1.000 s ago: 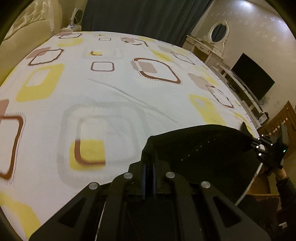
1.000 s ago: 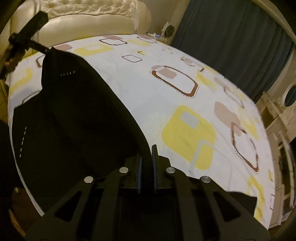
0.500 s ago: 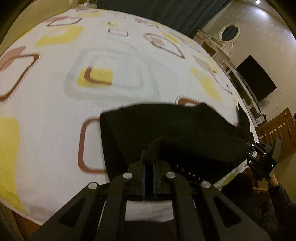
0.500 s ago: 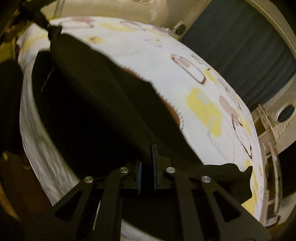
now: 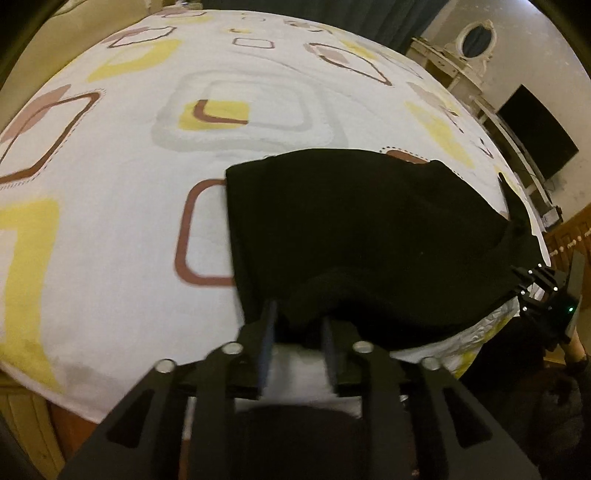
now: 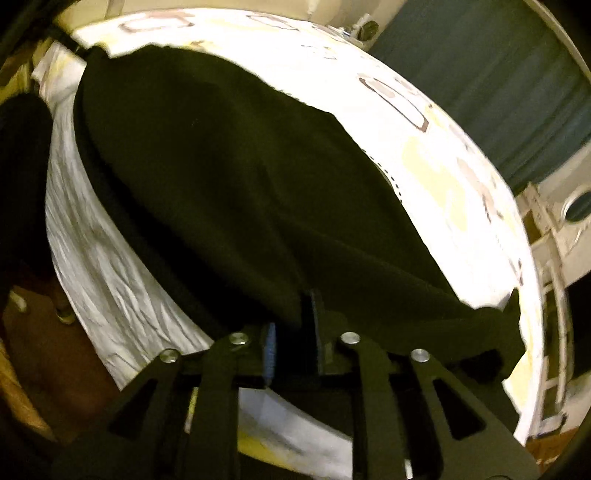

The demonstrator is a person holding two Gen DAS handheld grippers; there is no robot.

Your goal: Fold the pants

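On the bed [image 5: 110, 229], near its edge, lie the black pants [image 5: 362, 236]. Both the left gripper [image 5: 297, 328] and right gripper [image 6: 293, 325] have just been opening, fingers apart around cloth; withdraw gently to avoid dragging the fold.

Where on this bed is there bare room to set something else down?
Most of the patterned sheet is bare: the whole stretch left of the black pants and beyond them toward the curtain. It is crowded only along the near edge, where the pants lie and the left hand-held gripper and right hand-held gripper hover.
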